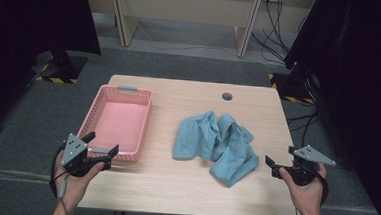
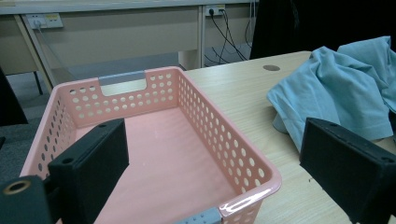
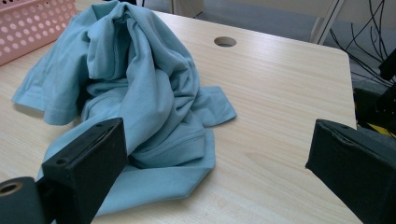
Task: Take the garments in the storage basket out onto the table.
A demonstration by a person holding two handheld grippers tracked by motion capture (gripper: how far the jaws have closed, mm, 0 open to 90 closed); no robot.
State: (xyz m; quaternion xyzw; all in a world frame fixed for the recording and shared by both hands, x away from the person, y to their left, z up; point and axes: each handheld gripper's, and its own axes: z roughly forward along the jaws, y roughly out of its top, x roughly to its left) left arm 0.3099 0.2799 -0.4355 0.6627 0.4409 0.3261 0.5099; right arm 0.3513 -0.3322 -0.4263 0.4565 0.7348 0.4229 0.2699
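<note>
I see both claws spread, empty: left gripper [image 1: 101, 152] at pink basket [image 1: 90, 117], right gripper [image 1: 271, 165] near crumpled blue shirt [image 1: 216, 144].

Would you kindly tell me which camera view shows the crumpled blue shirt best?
The high view: the whole blue shirt lies unobstructed on the table. The right gripper view shows it close, its near edge behind a jaw; the left gripper view catches part at the right edge.

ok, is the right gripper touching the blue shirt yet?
Apart. In the high view, bare tabletop separates the right gripper from the crumpled blue shirt; the right gripper view shows its jaws wide open with nothing between them.
</note>
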